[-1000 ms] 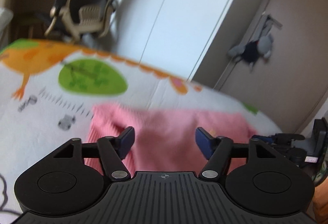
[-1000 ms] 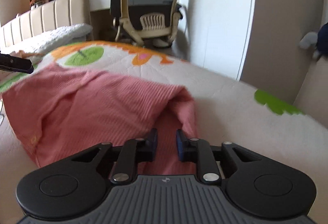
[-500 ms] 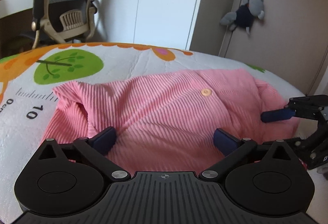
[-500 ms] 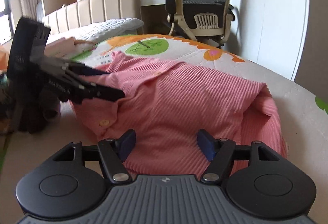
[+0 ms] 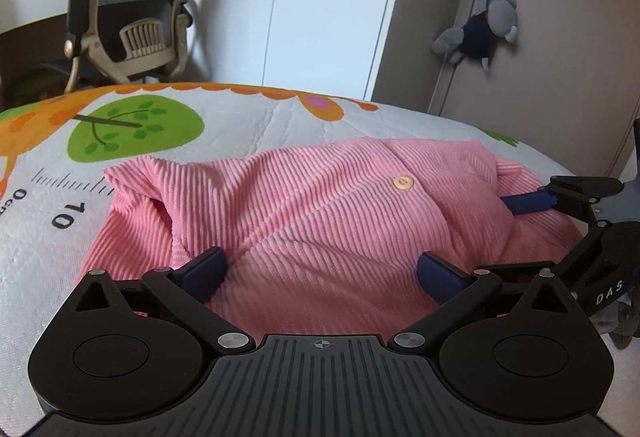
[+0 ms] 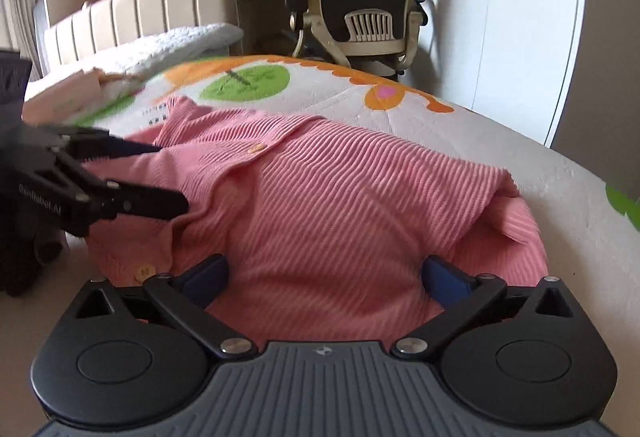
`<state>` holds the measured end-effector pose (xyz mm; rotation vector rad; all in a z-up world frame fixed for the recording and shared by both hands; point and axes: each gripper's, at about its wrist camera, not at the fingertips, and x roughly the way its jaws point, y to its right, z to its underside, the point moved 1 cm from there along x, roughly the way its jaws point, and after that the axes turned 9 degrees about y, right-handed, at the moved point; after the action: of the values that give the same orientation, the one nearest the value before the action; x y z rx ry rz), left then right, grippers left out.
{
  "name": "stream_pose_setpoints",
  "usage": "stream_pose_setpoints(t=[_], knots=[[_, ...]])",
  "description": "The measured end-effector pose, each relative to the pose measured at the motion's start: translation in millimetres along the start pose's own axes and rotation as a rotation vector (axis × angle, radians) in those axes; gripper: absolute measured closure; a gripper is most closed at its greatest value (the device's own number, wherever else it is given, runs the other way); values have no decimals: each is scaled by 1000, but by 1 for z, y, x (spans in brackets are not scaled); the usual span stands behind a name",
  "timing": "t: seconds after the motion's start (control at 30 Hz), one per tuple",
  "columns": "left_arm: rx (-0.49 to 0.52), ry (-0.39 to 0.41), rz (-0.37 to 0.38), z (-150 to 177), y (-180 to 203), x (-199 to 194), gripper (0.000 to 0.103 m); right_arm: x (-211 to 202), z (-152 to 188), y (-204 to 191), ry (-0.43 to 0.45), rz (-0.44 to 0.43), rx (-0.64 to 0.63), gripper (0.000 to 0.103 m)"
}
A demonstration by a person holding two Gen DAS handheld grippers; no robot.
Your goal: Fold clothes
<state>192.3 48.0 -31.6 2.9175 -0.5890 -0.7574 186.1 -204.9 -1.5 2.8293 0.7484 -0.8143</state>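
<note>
Right claw (image 6: pixel 326 275) was pinched on the pink shirt (image 5: pixel 320 221) a second ago, now both it and the left claw (image 5: pixel 320 273) sit spread wide over it, shirt lying doubled-over on the bed (image 5: pixel 248 117), so that fold looks dropped.

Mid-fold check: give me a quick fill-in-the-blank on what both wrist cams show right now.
1. The shirt on the bed cover is ____ in colour.
2. The left gripper has its jaws ____.
3. The right gripper grips ____; its jaws stand apart.
4. The grey plush toy hangs on the ____.

Missing words: pink; open; nothing; door
</note>
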Motion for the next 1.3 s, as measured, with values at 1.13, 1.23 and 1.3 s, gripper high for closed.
stream_pose_setpoints(t=[1.13, 1.23, 1.3], knots=[[67, -4, 204, 18, 25, -34, 0, -8, 6, 0, -21, 8, -15, 0], [70, 1, 198, 19, 24, -34, 0, -23, -5, -5, -13, 7, 5, 0], [30, 12, 221, 19, 16, -34, 0, -39, -19, -10, 49, 19, 8, 0]])
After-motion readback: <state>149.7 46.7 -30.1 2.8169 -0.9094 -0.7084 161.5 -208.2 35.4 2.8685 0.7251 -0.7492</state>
